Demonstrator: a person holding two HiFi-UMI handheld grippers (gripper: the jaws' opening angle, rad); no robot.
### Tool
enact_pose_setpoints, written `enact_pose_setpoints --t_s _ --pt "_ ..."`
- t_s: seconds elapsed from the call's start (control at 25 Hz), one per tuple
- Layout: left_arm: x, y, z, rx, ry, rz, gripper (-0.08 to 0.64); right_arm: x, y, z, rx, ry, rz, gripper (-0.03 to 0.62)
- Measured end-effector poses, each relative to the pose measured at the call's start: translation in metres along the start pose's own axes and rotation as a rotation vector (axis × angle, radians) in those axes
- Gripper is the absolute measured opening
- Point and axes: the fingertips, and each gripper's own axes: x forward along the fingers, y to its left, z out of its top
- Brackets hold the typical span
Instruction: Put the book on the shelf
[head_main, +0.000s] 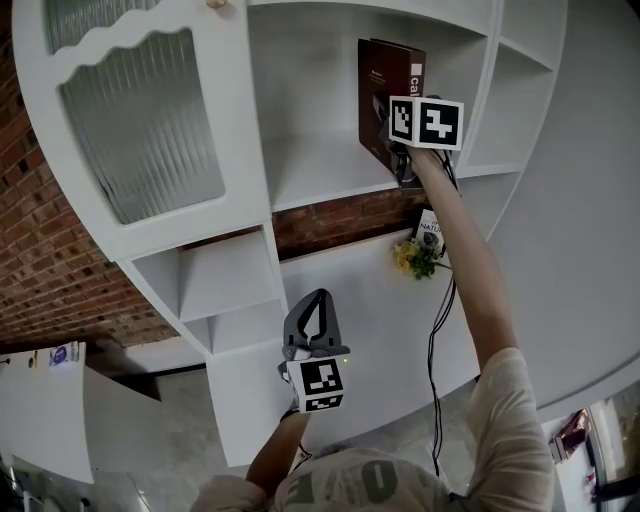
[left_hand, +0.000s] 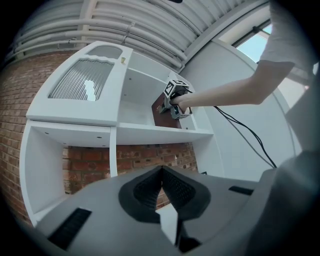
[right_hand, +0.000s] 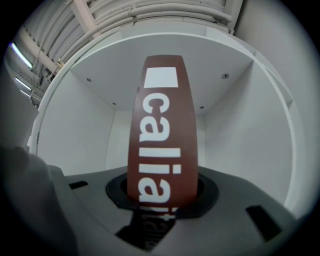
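Observation:
A dark red-brown book (head_main: 383, 85) stands upright in the upper open compartment of the white shelf (head_main: 320, 175), its lower edge near the shelf board. My right gripper (head_main: 402, 160) is shut on its spine side, reaching up from below. In the right gripper view the spine (right_hand: 162, 130) with large white letters rises from between the jaws of the right gripper (right_hand: 161, 197), with the compartment's white walls behind it. My left gripper (head_main: 312, 318) hangs lower, in front of the shelf's middle, shut and holding nothing. The left gripper view shows the left gripper (left_hand: 161, 172), with the book (left_hand: 161, 114) far above it.
A ribbed glass door (head_main: 140, 120) closes the compartment left of the book. Red brick wall (head_main: 340, 220) shows behind the open middle tier. Yellow flowers (head_main: 415, 258) and a small printed item (head_main: 430, 228) sit on a lower ledge. A black cable (head_main: 433, 350) hangs along the right arm.

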Motion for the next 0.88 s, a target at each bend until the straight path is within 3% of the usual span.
enact_pose_setpoints --t_s 0.88 --pt "0.007 0.022 0.0 -0.043 0.012 0.068 0.012 0.068 0.0 0.001 -0.008 -0.018 0.007 0.144"
